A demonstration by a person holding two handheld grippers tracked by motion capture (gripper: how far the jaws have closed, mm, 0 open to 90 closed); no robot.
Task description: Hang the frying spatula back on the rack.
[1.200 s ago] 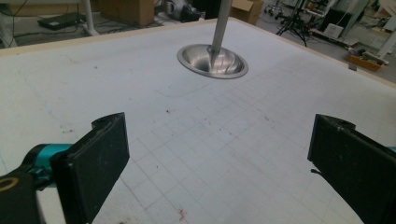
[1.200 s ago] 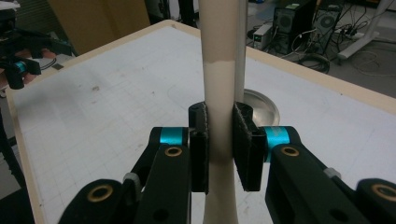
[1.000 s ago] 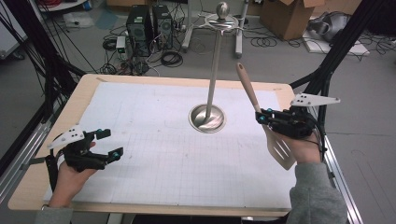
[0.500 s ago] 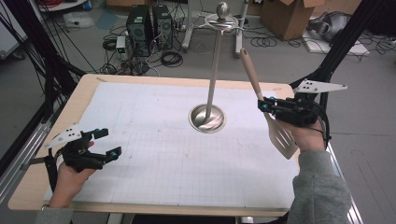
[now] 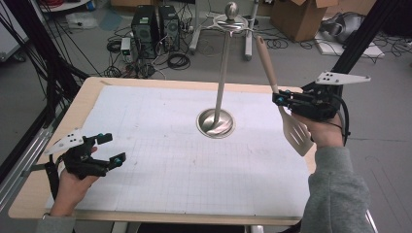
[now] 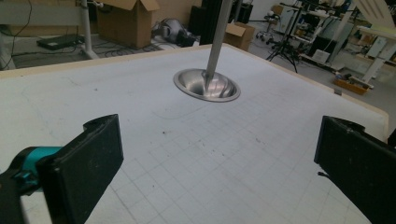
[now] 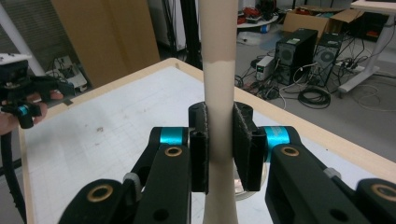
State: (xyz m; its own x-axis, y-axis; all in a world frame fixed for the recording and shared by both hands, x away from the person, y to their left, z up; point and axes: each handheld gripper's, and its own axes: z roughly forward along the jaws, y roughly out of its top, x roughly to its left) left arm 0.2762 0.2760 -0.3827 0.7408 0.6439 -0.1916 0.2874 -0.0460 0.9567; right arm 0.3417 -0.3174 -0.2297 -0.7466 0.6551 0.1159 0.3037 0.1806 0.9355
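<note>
High view showed the right gripper (image 5: 279, 100) raised above the table's right edge, its jaws clamped on the handle of a slotted spatula (image 5: 283, 108). The spatula was held nearly upright, its wooden handle end pointing up and away and its pale slotted blade hanging below the jaws, just in front of the person's right hand (image 5: 324, 132). Right gripper view confirmed the hold: both black pads pressed flat against the cream handle (image 7: 219, 100), with nothing slack between them.

Near the middle of the table (image 5: 53, 145) stood a metal utensil stand (image 5: 221, 85), a thin pole rising from a round dished base to a ball on top. The left gripper (image 5: 108, 149) rested low at the near left corner, jaws spread wide and empty, well apart from the stand.

The step in hand looked like carrying the spatula toward the stand for hanging. Whether the handle end had a hole or loop could not be told from these frames, and any hooks near the pole's top were too small to make out. The next move probably called for bringing the handle's tip across to the head of the pole without knocking it.
</note>
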